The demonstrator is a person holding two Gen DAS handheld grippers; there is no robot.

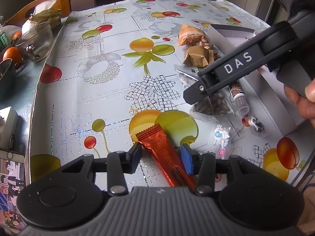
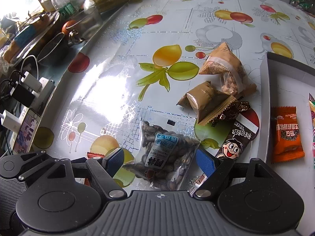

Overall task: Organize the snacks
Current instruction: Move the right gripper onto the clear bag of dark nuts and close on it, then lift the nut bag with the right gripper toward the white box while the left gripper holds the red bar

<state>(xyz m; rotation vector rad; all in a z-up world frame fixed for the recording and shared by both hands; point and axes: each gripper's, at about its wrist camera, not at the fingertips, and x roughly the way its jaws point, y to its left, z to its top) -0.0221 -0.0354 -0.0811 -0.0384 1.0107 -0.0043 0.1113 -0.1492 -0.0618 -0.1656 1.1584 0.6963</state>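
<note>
My left gripper [image 1: 162,155] is open, its fingers on either side of a red foil snack stick [image 1: 164,153] lying on the fruit-print tablecloth. My right gripper [image 2: 159,157] is open around a clear bag of melon seeds [image 2: 163,155]; the bag also shows in the left wrist view [image 1: 210,102], with the right gripper [image 1: 196,93] above it. Beside it lie a dark cartoon-print candy tube [image 2: 236,139], a tan wrapped snack [image 2: 204,100] and a brown nut packet [image 2: 226,68]. A white box [image 2: 263,106] at the right holds an orange packet [image 2: 286,131].
A small panda figure [image 1: 256,123] and a clear candy packet [image 1: 222,139] lie near the box. A glass mug [image 1: 37,41], oranges [image 1: 11,55], tissues, a phone [image 1: 11,184] and chargers [image 2: 29,90] crowd the table's left side. Wooden chairs stand behind.
</note>
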